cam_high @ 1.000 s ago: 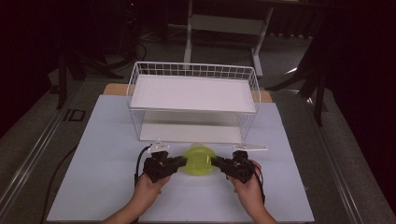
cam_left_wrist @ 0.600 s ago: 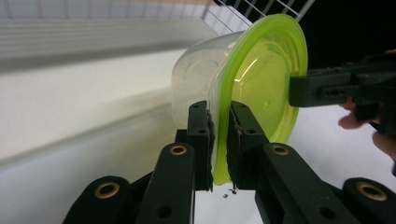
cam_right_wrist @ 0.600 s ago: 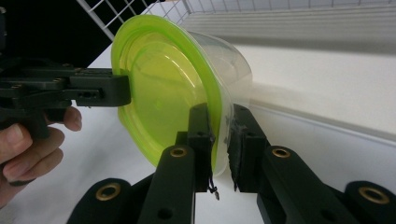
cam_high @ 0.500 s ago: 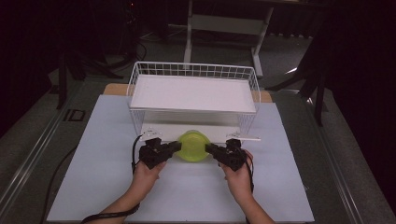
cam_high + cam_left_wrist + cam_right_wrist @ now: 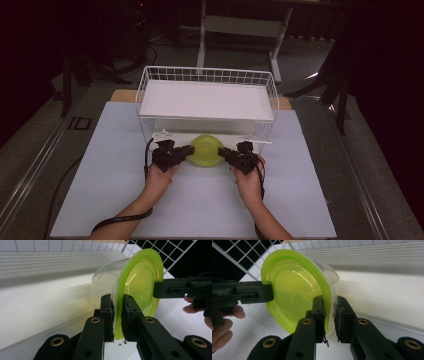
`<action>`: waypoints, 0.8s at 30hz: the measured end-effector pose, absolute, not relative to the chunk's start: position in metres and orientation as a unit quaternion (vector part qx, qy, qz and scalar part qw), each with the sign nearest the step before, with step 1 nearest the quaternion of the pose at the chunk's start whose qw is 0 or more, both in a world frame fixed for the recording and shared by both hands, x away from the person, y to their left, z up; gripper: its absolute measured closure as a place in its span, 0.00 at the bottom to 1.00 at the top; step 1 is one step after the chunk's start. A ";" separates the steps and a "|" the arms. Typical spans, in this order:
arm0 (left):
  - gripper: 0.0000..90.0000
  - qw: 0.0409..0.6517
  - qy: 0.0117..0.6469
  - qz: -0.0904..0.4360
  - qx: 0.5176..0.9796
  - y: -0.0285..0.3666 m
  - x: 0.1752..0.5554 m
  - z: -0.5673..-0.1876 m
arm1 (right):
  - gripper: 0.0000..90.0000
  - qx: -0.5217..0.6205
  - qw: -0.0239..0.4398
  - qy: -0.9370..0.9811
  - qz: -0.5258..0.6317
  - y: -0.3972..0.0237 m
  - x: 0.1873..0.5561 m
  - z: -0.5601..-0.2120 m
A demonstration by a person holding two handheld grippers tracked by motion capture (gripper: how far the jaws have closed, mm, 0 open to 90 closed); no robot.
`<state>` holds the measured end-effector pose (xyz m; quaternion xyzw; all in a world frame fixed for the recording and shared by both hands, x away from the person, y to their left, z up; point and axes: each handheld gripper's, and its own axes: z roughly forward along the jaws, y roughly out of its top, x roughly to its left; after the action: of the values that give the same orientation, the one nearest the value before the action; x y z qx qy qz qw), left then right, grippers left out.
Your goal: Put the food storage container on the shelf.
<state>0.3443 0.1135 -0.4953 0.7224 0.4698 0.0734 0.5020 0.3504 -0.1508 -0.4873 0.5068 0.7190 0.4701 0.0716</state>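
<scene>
- Two tongs pinch one green-lidded container (image 5: 205, 150) by its rim, centre frame.
- Left tongs (image 5: 188, 149) pinch left rim; right tongs (image 5: 223, 151) pinch right.
- Container sits at wire rack (image 5: 150, 80) lower shelf.

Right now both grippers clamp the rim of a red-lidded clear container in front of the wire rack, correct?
Not quite: the lid is yellow-green, not red, as the left gripper view shows. Both the left gripper and right gripper do clamp its rim before the wire rack.

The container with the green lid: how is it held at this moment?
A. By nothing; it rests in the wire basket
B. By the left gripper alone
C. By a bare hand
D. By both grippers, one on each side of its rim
D: the left gripper and the right gripper each pinch the rim of the container from opposite sides.
</scene>
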 end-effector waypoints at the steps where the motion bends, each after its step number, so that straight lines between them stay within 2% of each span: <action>1: 0.90 0.502 0.472 0.071 0.721 0.113 0.346 -0.496 | 0.88 0.507 0.073 0.720 0.468 -0.150 0.352 -0.488; 12: 0.90 0.507 0.487 0.055 0.709 0.114 0.361 -0.500 | 0.87 0.520 0.072 0.708 0.472 -0.149 0.361 -0.493; 24: 0.86 0.515 0.496 0.052 0.697 0.115 0.378 -0.501 | 0.82 0.525 0.096 0.690 0.490 -0.146 0.371 -0.495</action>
<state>0.3777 0.1150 -0.5008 0.6972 0.4960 0.0521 0.5150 0.3705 -0.1463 -0.4945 0.5245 0.6898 0.4898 0.0956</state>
